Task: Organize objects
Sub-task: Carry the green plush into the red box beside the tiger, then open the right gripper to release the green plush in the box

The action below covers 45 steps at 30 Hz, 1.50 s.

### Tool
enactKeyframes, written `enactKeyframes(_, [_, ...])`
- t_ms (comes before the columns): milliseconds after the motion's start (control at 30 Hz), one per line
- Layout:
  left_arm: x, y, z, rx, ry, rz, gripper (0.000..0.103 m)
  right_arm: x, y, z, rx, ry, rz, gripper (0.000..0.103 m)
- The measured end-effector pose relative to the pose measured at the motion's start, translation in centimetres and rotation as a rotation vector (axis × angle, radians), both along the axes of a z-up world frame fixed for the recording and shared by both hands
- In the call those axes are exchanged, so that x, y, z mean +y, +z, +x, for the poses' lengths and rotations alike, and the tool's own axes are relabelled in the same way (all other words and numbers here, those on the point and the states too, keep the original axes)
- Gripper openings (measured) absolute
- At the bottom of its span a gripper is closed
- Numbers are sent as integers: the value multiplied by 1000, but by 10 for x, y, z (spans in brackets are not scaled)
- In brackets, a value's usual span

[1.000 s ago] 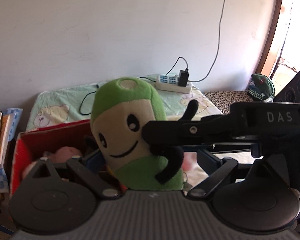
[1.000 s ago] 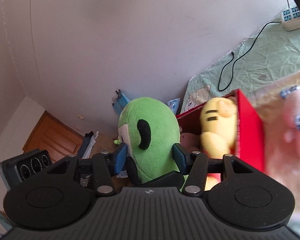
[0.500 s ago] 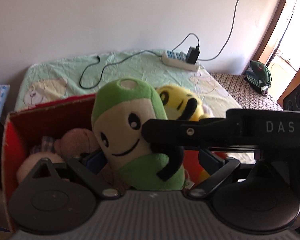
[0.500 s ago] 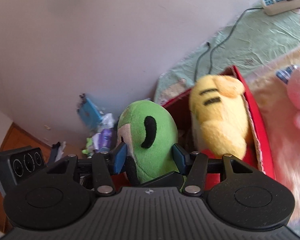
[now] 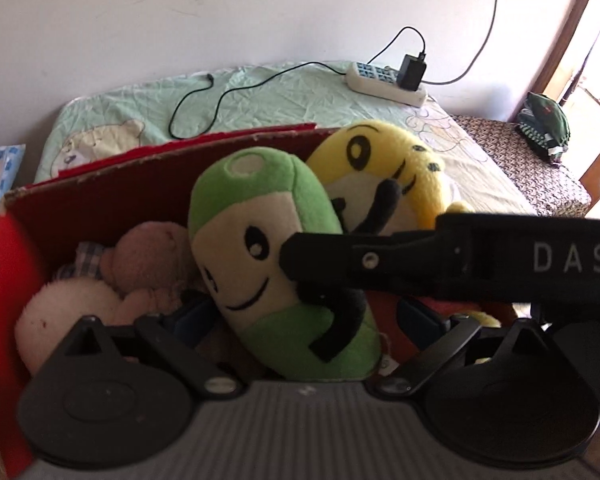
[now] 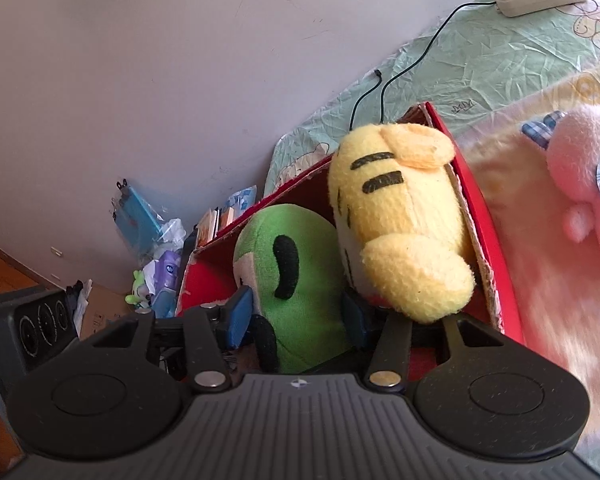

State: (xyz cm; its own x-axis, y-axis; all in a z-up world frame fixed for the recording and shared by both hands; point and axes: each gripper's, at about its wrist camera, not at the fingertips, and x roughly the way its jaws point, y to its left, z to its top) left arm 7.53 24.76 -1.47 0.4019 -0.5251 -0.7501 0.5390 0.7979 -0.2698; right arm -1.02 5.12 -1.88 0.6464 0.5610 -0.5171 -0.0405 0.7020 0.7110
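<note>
Right wrist view shows your right gripper (image 6: pixel 296 312) clenched on the green plush (image 6: pixel 296 280) over the red box (image 6: pixel 496 240). Left gripper (image 5: pixel 300 320) is spread, unloaded. Release too early and the plush may topple onto the yellow plush (image 6: pixel 400 220).

Pale wall (image 5: pixel 220 8) behind a green-sheeted bed (image 5: pixel 284 92) — daylit doorway (image 5: pixel 592 80) beside.

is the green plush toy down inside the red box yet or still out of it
Partly in. The green plush toy is upright, its lower half below the red box rim, beside the yellow plush. The right tongs grip it.
</note>
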Motion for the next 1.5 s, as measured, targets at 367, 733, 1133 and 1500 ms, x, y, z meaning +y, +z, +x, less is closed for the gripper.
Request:
enactKeyframes(367, [-4,6,-7,13,43,81,100,-2,6,-9,-16,-3,-33,51])
enactKeyframes(733, [10,13,-20,-17,76,142,101,5,6,-19,-9,-43,-103,48])
enactKeyframes(1133, [14,26,-31,-46,123,172,101,-1,16,-37,-37,-75,-135,48])
enactKeyframes(1500, [1,39,-44,-76,126,184,101,-14,21,-50,-59,-84,-153,48])
